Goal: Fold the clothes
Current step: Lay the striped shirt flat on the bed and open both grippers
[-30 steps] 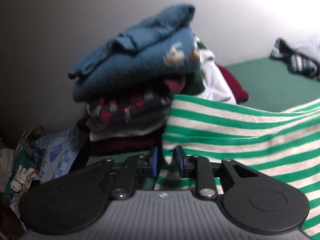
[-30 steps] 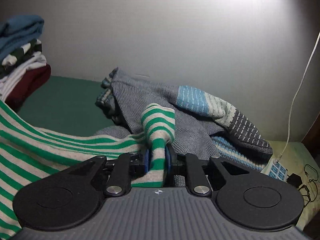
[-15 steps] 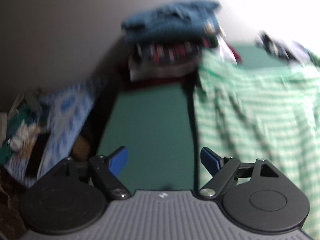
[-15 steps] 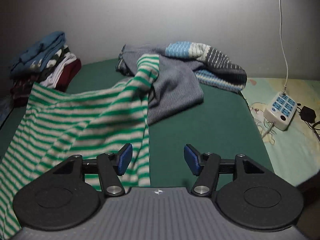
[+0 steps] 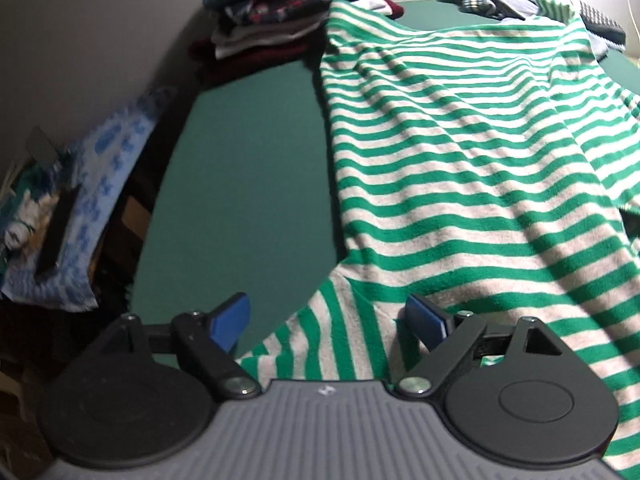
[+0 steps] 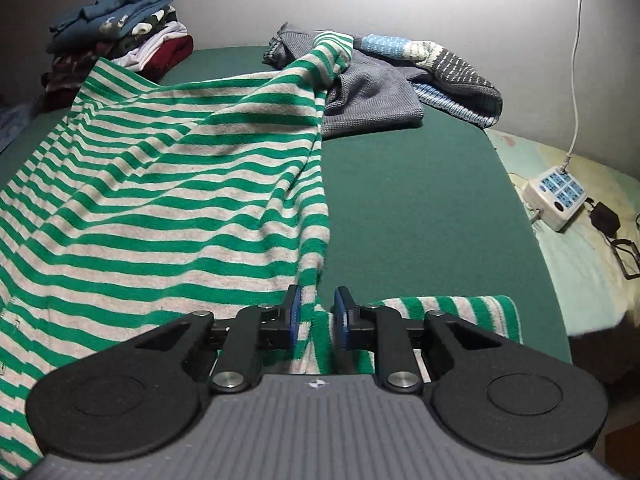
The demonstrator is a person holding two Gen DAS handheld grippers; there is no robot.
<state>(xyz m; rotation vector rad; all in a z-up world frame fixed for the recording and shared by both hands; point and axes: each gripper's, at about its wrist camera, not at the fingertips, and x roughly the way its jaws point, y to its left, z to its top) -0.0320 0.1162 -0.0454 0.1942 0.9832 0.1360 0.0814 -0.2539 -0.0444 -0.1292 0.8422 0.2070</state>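
A: The striped shirt (image 6: pixel 168 184) lies spread on the green table (image 6: pixel 408 208), its left side cut off by the frame; the far sleeve lands on the grey knit sweater (image 6: pixel 372 96).

B: Soft fleecy stripes, green on pale grey. The left gripper (image 5: pixel 326 318) stands wide apart, nothing clamped, a sleeve lying under the gap; its jaws have just been opening.

A: The right gripper (image 6: pixel 316 312) has just been closing, shirt edge between the pads, though I can't tell if they press.

B: A second ago both pinched cloth up by the folded stack (image 6: pixel 116 36)
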